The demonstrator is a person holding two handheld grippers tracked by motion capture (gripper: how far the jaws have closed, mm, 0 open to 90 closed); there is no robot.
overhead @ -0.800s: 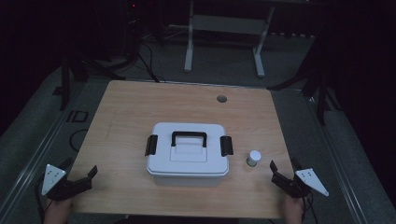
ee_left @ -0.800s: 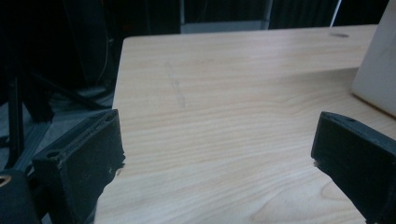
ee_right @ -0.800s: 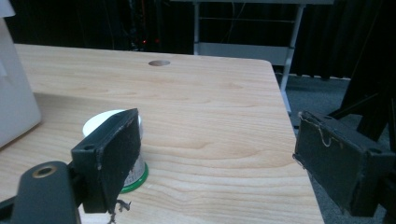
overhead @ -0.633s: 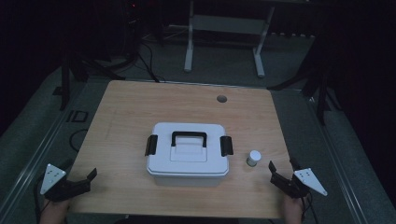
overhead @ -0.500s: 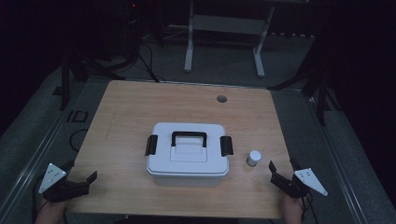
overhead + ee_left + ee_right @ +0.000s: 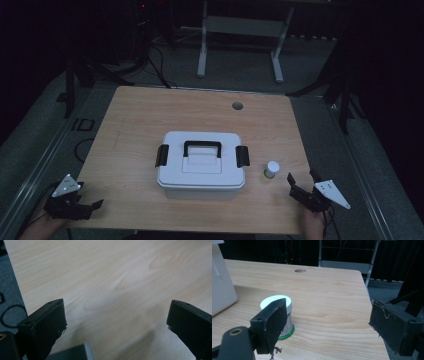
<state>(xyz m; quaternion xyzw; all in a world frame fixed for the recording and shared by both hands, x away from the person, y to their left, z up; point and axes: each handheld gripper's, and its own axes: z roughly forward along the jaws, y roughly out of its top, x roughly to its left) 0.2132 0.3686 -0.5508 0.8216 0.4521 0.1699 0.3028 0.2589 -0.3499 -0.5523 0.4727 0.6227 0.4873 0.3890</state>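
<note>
The small white-capped jar [image 6: 277, 315] stands just beside the lidded white box [image 6: 201, 165], near the right gripper [image 6: 303, 186] — jaws held wide, empty. Approached off-centre, the jar could be tipped.

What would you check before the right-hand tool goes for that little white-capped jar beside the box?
1. Right gripper jaws wide open: ok.
2. Jar upright on the table: ok.
3. Jar lined up between the jaws: not ok; in the right gripper view it sits partly behind the left jaw.
4. Gap between jar and white box: ok, they stand apart.
5. Left gripper out of the way at the table's near left corner, open: ok.
6. Box latches fastened: cannot tell.
</note>
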